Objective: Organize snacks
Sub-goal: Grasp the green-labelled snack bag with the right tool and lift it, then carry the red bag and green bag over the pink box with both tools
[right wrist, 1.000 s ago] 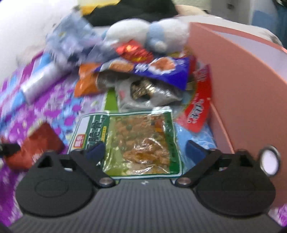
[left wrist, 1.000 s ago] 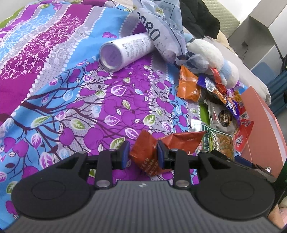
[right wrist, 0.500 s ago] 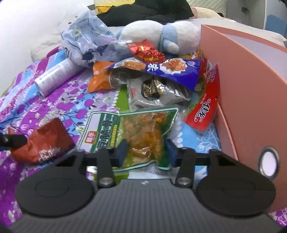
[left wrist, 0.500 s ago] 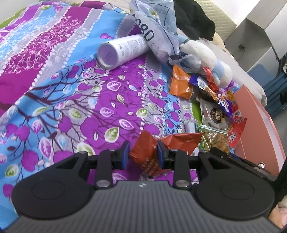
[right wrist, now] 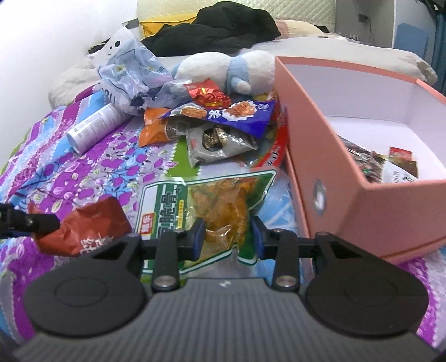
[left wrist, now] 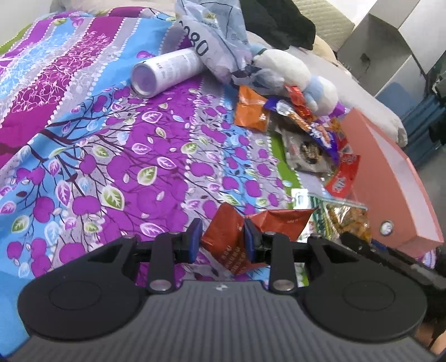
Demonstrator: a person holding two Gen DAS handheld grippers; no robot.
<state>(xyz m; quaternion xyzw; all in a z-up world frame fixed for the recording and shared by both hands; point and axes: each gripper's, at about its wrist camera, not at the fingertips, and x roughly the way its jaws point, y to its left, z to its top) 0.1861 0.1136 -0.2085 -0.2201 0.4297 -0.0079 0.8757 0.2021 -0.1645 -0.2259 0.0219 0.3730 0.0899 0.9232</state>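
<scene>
My left gripper (left wrist: 222, 239) is shut on a crumpled red-brown snack packet (left wrist: 237, 236), held above the purple floral bedspread; the packet also shows in the right wrist view (right wrist: 89, 225). My right gripper (right wrist: 227, 236) is shut on a green packet of orange-brown snack (right wrist: 211, 200), lifted beside the pink box (right wrist: 356, 178). The box is open, with a few packets inside. A pile of snacks lies beyond: a blue packet (right wrist: 234, 114), a grey packet (right wrist: 217, 142), an orange packet (right wrist: 156, 128), a red packet (right wrist: 209, 94).
A white cylindrical can (left wrist: 167, 69) lies on its side on the bedspread (left wrist: 111, 156). A crumpled plastic bag (left wrist: 214, 41), a white and blue plush toy (right wrist: 228, 69) and black clothing (right wrist: 217, 25) lie behind the pile.
My right gripper closed on the green packet and lifted it, rising so the inside of the pink box shows. My left gripper rose slightly with the red-brown packet still held.
</scene>
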